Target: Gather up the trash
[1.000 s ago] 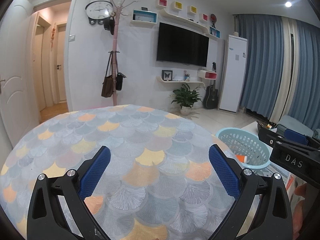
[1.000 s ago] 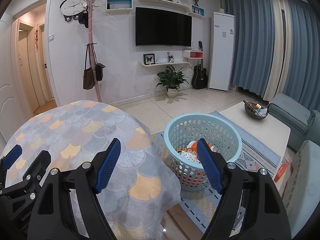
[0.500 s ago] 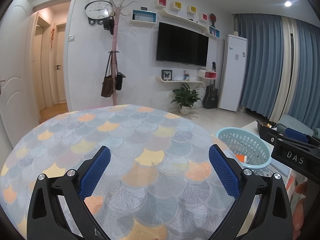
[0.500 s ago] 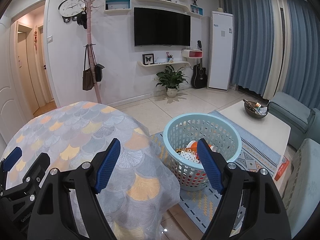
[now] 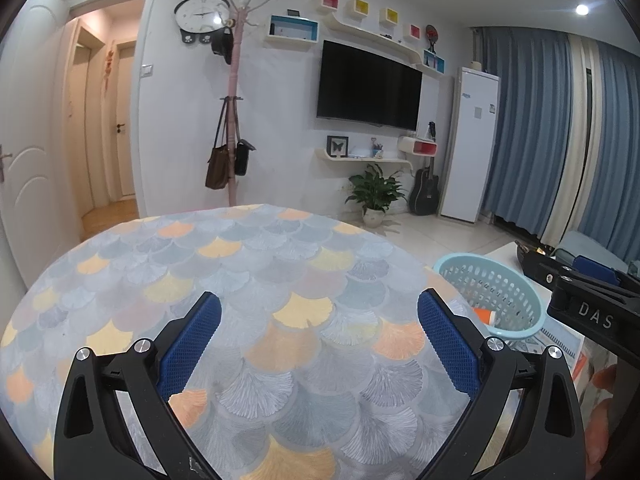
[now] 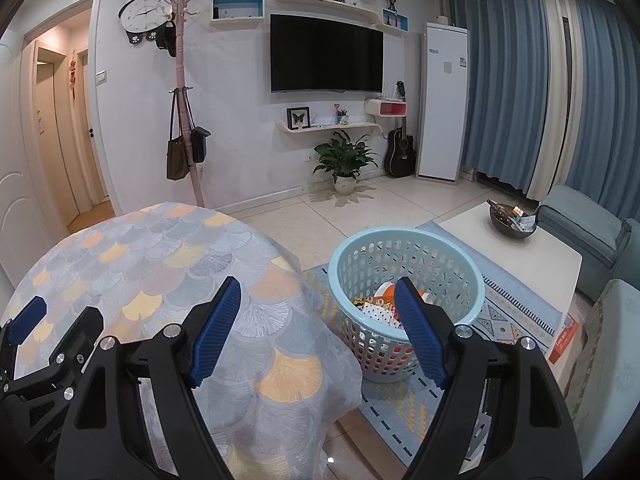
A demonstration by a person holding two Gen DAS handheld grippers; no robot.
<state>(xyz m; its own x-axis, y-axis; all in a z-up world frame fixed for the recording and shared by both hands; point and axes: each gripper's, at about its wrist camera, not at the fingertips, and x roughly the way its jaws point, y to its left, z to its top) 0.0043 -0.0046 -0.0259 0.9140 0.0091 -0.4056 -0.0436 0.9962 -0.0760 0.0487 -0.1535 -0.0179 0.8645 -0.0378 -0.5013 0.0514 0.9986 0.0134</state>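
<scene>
- We see the trash (image 6: 382, 307) sitting inside the light blue basket (image 6: 404, 236), on the rug (image 6: 516, 312) just beside the round table (image 6: 168, 264); an orange-and-white piece shows through the basket rim in the left view (image 5: 484, 314).
- Versus a second ago: no change. Basket, trash and both grippers sit where they were.
- Right gripper (image 6: 318, 330): jaws wide apart, nothing between the blue pads, hanging past the table edge toward the basket.
- Left gripper (image 5: 318, 346): jaws wide apart too, nothing held, over the scale-pattern tablecloth (image 5: 256, 280).
- Readable text: "DAS" in white on the right gripper's body, seen from the left view (image 5: 594, 315).
- Blue label on the white floor-standing unit (image 6: 442, 100): too small for us to read.
- Orange box (image 6: 564, 338) by the white coffee table (image 6: 520, 264): print not legible.
</scene>
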